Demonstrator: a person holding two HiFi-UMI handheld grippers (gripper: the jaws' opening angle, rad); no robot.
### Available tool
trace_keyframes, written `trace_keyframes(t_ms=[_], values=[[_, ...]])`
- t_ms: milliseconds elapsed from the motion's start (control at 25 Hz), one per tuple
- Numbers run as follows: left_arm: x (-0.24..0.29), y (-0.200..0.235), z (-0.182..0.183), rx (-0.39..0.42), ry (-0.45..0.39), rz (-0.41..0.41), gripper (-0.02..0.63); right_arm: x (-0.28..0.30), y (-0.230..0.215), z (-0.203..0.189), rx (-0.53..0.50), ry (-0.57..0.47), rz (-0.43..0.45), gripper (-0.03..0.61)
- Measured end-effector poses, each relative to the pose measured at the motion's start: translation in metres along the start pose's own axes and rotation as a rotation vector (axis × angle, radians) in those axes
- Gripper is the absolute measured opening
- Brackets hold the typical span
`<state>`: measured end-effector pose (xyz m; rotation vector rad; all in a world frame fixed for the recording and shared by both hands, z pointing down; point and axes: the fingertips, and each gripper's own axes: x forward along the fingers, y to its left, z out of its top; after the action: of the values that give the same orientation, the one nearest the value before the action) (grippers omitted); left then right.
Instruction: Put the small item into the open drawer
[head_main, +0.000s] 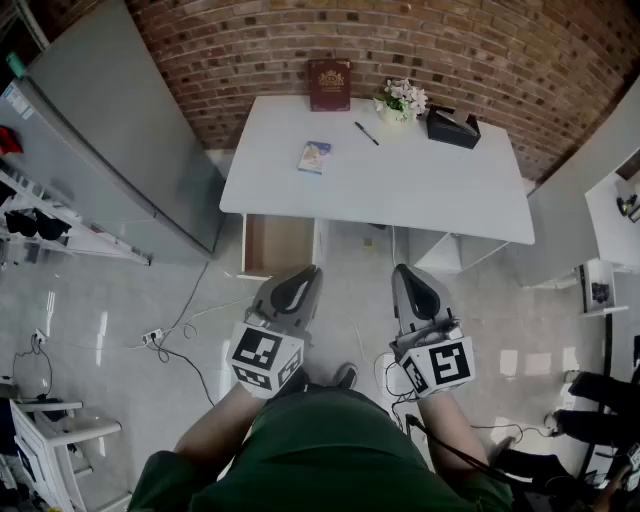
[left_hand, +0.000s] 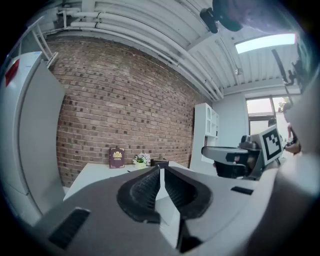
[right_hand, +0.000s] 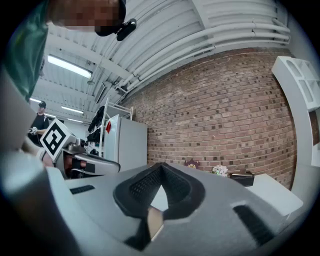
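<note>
- The small item (head_main: 314, 157), which I take to be the little blue booklet or packet, lies flat near the front left of the white table (head_main: 420, 190). Nothing touches it.
- The open drawer (head_main: 278, 243) juts out under the table's front left edge, just below and in front of the blue item. As far as the head view shows, its wooden bottom is bare.
- Also on the table, farther back, are a black pen (head_main: 366, 134), a dark red book (head_main: 329, 85) leaning against the brick wall (head_main: 480, 60), a small pot of flowers (head_main: 402, 101) and a black tape dispenser (head_main: 452, 127).
- The left tongs (head_main: 303, 272) are closed with nothing between them. They are held out near the person's body, well apart from the table.
- The right tongs (head_main: 403, 270) are also closed and empty. They sit level beside the left ones and point toward the table.
- Progress: by my reading nothing is done yet. The drawer is already open, but the item is still to be reached, picked up, carried to the drawer and let go.
- Writing: the red book carries a gold crest with lines under it that are too small to read. The blue item's cover shows a picture but no print I can make out. The cubes on the tongs bear only black-and-white square patterns.
</note>
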<state>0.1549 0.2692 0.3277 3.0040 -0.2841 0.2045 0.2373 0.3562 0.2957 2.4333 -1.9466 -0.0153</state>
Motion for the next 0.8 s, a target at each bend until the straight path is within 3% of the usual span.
trace_keyframes(t_ms=[240,400,800], values=[[-0.023,0.02,-0.006,-0.015,0.004,0.019,0.025,0.003,0.021,-0.016,0.003,0.051,-0.001,0.002],[-0.036,0.057,-0.012,-0.03,0.009,0.045,0.025,0.025,0.03,-0.017,0.017,0.049,-0.005,0.003],[-0.057,0.168,-0.027,-0.059,0.014,0.048,0.025,0.111,0.047,-0.023,-0.217,0.141,-0.082,0.003]])
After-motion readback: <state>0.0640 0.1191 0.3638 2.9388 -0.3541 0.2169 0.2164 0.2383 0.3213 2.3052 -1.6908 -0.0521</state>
